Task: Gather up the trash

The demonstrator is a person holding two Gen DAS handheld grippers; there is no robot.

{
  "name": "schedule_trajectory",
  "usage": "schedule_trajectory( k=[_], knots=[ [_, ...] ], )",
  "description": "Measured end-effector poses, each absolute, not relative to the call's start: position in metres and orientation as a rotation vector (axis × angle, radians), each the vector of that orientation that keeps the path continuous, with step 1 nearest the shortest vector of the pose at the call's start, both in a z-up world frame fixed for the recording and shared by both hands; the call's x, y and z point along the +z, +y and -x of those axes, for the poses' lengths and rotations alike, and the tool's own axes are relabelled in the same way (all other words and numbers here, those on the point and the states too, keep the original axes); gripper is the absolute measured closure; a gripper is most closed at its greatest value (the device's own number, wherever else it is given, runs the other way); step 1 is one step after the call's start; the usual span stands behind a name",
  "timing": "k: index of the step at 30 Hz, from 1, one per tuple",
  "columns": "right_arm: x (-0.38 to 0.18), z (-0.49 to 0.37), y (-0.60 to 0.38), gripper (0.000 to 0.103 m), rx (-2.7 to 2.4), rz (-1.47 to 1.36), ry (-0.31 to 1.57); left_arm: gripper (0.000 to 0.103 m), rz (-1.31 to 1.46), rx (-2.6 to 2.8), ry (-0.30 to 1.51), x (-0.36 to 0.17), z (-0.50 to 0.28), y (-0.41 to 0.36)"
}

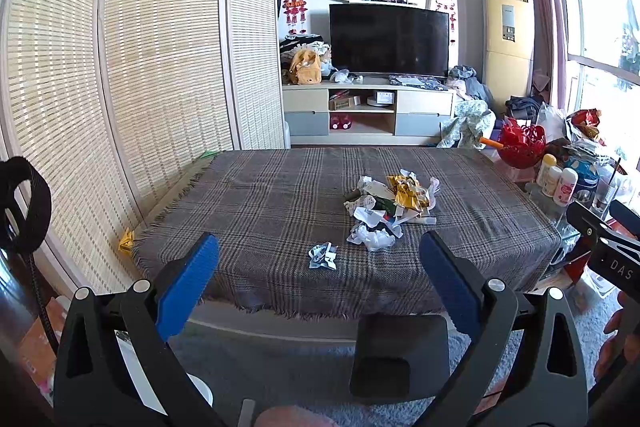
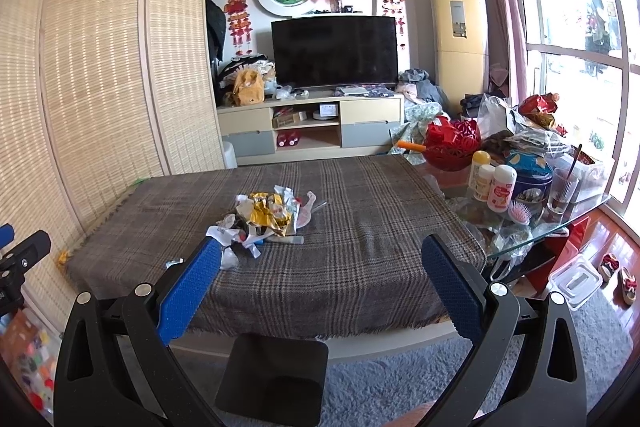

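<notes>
In the left wrist view, the left gripper (image 1: 319,253) fills the lower part of the frame with its two blue-padded fingers spread wide apart and nothing between them. Just above the gap, in the lower middle of the frame, a small crumpled blue-and-white scrap of paper (image 1: 322,255) lies alone on the grey-brown plaid tablecloth (image 1: 256,203). Up and to the right of it, near the centre of the frame, sits the main heap of crumpled trash (image 1: 390,205): white paper wads, a gold foil wrapper and dark bits piled together. The scrap lies near the heap but apart from it. At the bottom centre of the frame stands a black bin (image 1: 400,359) on the grey carpet, against the near edge of the table. At the right edge of the frame, part of the other black tool is visible.

In the right wrist view, the right gripper (image 2: 320,255) likewise has its blue pads held wide apart and empty. The same trash heap (image 2: 268,217) lies left of centre, above the left finger, whose tip partly hides its lower edge. The black bin (image 2: 276,375) appears at the bottom centre. A dark flat television (image 2: 335,51) stands in the upper middle, and a cluttered glass side table (image 2: 560,223) sits at the right of the frame.
</notes>
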State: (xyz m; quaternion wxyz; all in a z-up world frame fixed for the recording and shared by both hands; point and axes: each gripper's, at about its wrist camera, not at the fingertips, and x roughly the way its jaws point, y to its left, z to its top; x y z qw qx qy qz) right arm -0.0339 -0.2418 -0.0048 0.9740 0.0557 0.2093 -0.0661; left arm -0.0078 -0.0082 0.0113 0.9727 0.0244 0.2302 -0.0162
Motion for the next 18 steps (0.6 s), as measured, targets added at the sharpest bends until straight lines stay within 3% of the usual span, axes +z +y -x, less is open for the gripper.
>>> schedule_trajectory(
  k=[18],
  knots=[
    [-0.01,0.028,-0.256,0.003,-0.126,-0.163,0.447,0.008,-0.043,-0.011,0.49,0.001,-0.003,0.0]
  ],
)
